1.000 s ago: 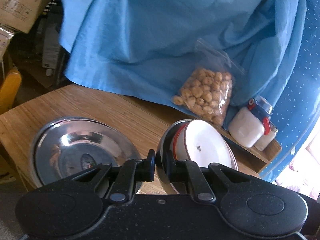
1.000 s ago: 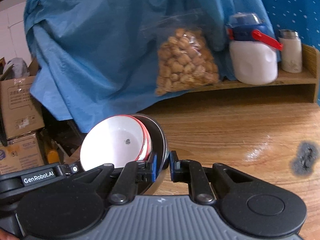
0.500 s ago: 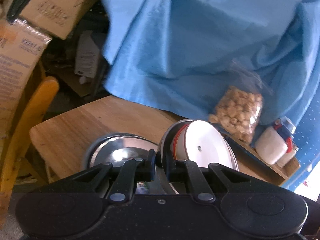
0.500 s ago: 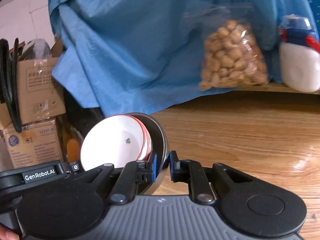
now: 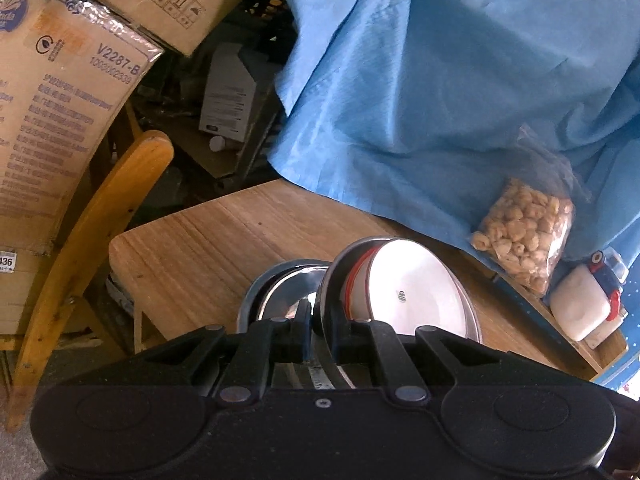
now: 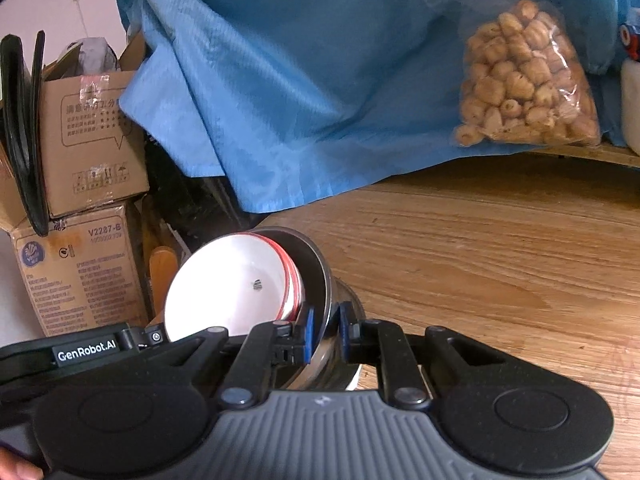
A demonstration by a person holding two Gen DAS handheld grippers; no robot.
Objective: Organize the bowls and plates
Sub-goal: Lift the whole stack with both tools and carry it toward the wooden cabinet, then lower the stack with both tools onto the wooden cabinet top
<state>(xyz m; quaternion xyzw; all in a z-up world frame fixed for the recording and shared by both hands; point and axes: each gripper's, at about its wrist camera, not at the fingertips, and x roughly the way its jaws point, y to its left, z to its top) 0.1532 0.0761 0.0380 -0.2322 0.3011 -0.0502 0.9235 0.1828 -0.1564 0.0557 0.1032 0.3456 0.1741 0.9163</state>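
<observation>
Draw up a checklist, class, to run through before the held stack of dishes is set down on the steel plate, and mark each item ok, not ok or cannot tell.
1. Left gripper clamps the rim of the steel bowl: ok.
2. Right gripper clamps the same bowl's rim from the other side: ok.
3. White bowls sit nested inside the steel bowl: ok.
4. Stack is level: not ok, it tilts steeply.
5. Steel plate on the table lies under the stack: ok.
6. Plate is bare: cannot tell, the grippers hide most of it.
</observation>
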